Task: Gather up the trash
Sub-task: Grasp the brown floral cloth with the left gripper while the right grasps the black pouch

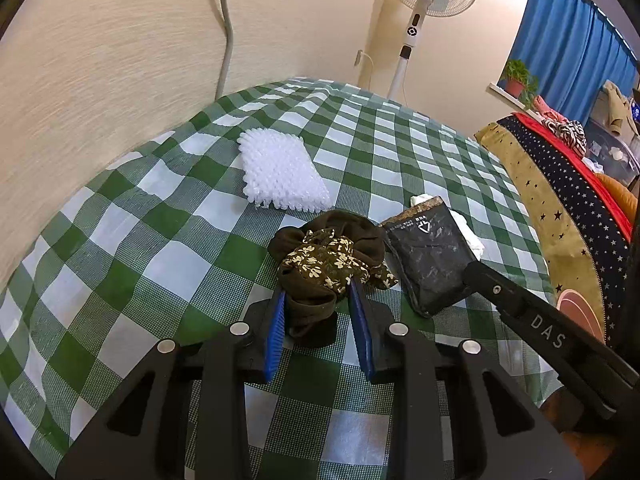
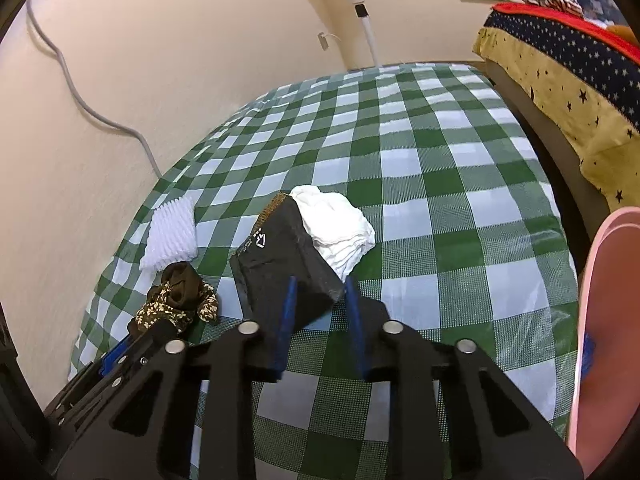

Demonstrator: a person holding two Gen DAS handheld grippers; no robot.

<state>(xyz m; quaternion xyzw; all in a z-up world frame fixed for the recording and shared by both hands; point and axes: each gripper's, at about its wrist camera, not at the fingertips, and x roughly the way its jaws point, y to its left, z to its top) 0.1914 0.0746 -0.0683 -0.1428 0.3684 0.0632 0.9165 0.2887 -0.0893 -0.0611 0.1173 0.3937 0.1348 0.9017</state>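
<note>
A dark brown floral cloth [image 1: 328,260] lies on the green checked tablecloth [image 1: 120,240]. My left gripper [image 1: 318,292] has its blue-padded jaws closed around the cloth's near end. A black pouch [image 1: 430,256] lies just right of it, with a white cloth [image 1: 468,228] under its far side. In the right wrist view my right gripper [image 2: 318,292] grips the near corner of the black pouch [image 2: 280,256]; the white cloth [image 2: 340,228] lies beyond, the floral cloth [image 2: 176,300] to the left. White foam netting [image 1: 280,176] lies farther back and also shows in the right wrist view [image 2: 172,236].
A cream wall [image 1: 100,60] with a grey cable borders the table's left. A standing fan [image 1: 416,20] is behind the far edge. A bed with a starred blanket [image 1: 560,184] runs along the right side. Something pink [image 2: 608,320] stands at the right edge.
</note>
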